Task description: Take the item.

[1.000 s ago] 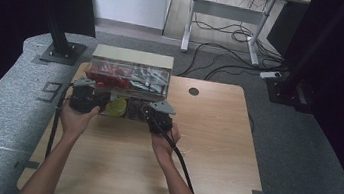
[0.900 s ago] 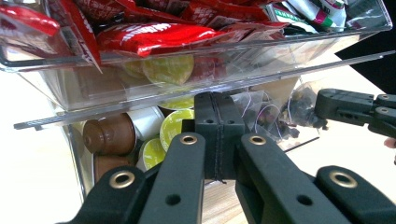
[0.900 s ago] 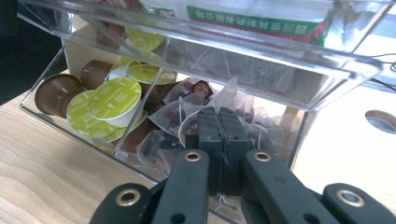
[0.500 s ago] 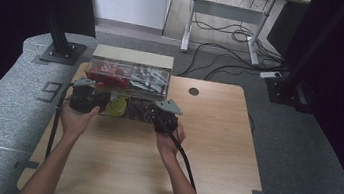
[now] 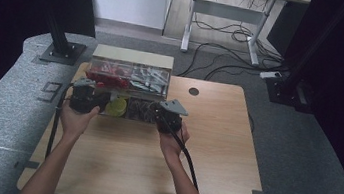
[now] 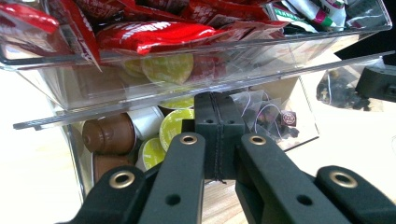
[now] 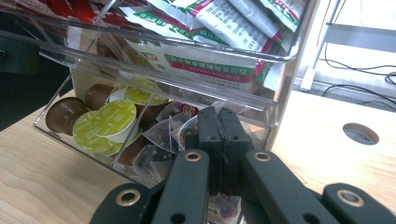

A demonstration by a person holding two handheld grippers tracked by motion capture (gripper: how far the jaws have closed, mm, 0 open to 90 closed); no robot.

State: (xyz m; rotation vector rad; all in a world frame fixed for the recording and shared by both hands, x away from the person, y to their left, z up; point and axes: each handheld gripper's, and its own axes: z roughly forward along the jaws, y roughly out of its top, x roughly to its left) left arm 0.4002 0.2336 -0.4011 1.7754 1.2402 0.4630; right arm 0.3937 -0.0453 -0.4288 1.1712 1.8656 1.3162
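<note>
Acrylic is what both tools face here — a clear two-tier acrylic organiser box (image 5: 128,87) standing at the far left part of the light wooden desk (image 5: 212,158), its upper tier packed with red foil sachets (image 6: 154,32) and green-and-white paper sachets (image 7: 224,28), its lower pull-out clear drawer (image 7: 93,140) tilted forward and holding brown coffee capsules with lime-green lids (image 7: 109,119) beside translucent pyramid tea bags (image 7: 163,133).

The left hand-held gripper (image 6: 219,126) has its jaws pressed together with nothing between them, its tip just at the drawer's front near the capsules; the right hand-held gripper (image 7: 218,135) is likewise closed and empty, its tip close to the tea-bag end of the drawer; from the high view the two sit at the left (image 5: 84,99) and right (image 5: 170,117) of the drawer front.

By my judgement the box is stiff, smooth and slippery, and brittle at its thin edges; loaded as it is, it should be moderately heavy, yet light enough to slide on the desk if pushed on one side alone. The drawer front looks the sensible place to act on — both ends together, evenly, so it does not skew or jam; pinching the thin lip would call for opened jaws and a gentle squeeze. The contents are loose and light; a jolt could spill capsules over the low front wall.
</note>
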